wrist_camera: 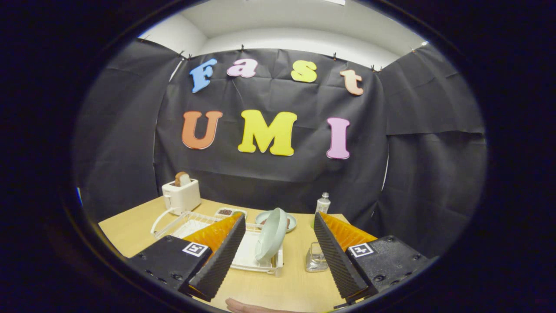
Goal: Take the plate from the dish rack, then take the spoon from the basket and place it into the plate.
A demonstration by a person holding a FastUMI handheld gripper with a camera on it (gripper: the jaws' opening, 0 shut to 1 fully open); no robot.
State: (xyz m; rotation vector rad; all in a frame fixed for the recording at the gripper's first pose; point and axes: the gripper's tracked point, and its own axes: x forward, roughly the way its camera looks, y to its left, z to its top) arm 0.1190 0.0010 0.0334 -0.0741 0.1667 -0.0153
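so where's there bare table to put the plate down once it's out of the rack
Bare table lies between the open gripper fingers, in front of the dish rack and beside the clear basket. Another free patch lies left of the rack, in front of the toaster. Behind the upright plate, dishes and a bottle crowd it.

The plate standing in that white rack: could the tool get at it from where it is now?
Probably yes. The tool is open, and the plate stands tilted in the rack just ahead between its fingers, with nothing between.

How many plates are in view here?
2. One plate stands on edge in the dish rack, just ahead of the open tongs; another plate lies flat on the table beyond it.
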